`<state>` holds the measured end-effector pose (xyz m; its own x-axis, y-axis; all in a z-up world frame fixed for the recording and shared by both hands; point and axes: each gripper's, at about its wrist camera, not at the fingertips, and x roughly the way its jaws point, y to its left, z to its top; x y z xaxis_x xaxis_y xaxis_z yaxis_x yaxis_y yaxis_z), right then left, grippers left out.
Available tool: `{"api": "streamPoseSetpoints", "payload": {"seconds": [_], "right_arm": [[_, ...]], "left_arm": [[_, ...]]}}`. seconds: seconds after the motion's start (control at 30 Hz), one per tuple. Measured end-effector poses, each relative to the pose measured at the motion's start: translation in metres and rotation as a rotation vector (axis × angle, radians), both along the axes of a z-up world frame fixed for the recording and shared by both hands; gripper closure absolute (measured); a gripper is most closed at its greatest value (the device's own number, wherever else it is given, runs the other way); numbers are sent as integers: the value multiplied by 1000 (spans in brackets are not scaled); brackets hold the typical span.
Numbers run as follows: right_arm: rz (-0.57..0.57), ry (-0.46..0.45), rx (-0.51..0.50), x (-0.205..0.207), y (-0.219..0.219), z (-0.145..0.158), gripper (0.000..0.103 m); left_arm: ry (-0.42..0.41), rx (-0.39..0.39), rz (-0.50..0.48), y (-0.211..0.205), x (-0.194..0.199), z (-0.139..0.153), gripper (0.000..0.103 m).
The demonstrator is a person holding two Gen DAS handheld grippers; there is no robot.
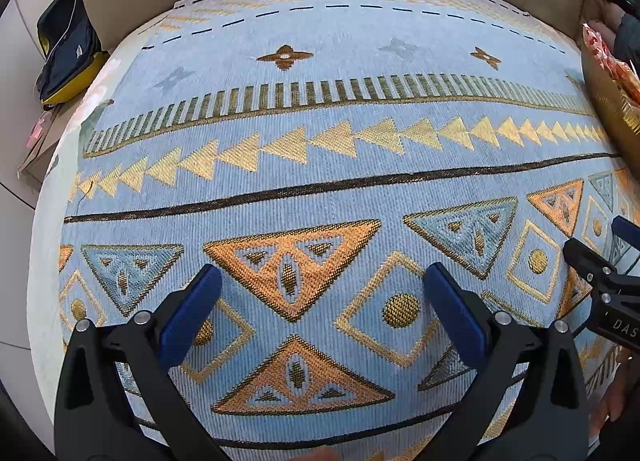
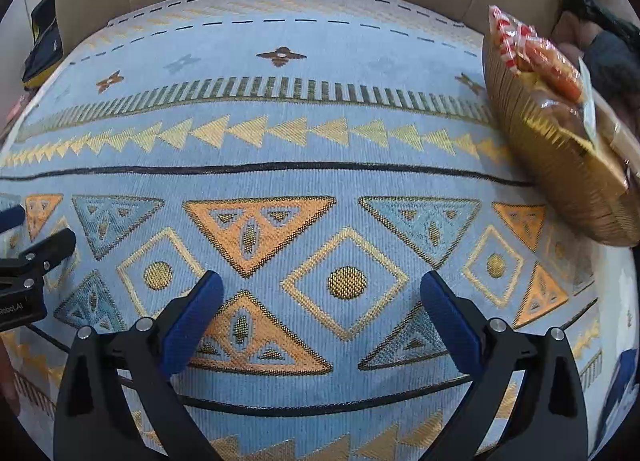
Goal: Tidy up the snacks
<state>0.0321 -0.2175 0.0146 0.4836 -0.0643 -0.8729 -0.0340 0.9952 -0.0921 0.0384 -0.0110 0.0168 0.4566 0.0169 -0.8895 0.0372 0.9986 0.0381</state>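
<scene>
**Readable letters on the grippers only**

On the black body of the right gripper (image 1: 616, 285), seen from the left wrist, stand the white letters "DAS", cut by the frame edge. The left gripper (image 2: 24, 261) carries "RobotAI", its start partly unclear.

We hold both grippers side by side, pointing forward and tilted downward. Our left gripper (image 1: 322, 301) has its blue-padded fingers (image 1: 188, 313) spread wide apart with nothing between them. Our right gripper (image 2: 320, 301) is spread just as wide, its fingers (image 2: 448, 317) likewise holding nothing. Each gripper shows at the edge of the other's view, close alongside and not touching.
</scene>
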Motion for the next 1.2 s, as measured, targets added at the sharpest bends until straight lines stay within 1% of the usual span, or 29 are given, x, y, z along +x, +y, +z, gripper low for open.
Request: {"api": "streamPoseSetpoints", "payload": {"seconds": [0.1, 0.27, 0.33, 0.5, 0.77, 0.83, 1.0, 1.2], "right_arm": [[-21, 13, 40, 0, -6, -1, 5], [-12, 6, 26, -1, -4, -2, 5], [-12, 6, 35, 0, -5, -4, 5], [-10, -19, 34, -5, -5, -5, 5], [6, -74, 37, -13, -7, -7, 5], [8, -92, 44, -16, -9, -8, 5], [13, -112, 47, -19, -9, -9, 5], [11, -117, 47, -22, -9, -9, 5]], "left_arm": [[-76, -13, -4, 3, -9, -2, 3], [-174, -6, -7, 1, -22, -6, 3], [-192, -6, -6, 1, -25, -6, 3], [-197, -7, -4, 2, -24, -5, 3], [-179, -24, -13, 5, -22, -5, 3], [-157, -18, -19, 5, -19, -4, 3], [-87, -25, 2, 5, -9, -2, 3], [-72, -39, 14, 6, -5, -2, 3]]}}
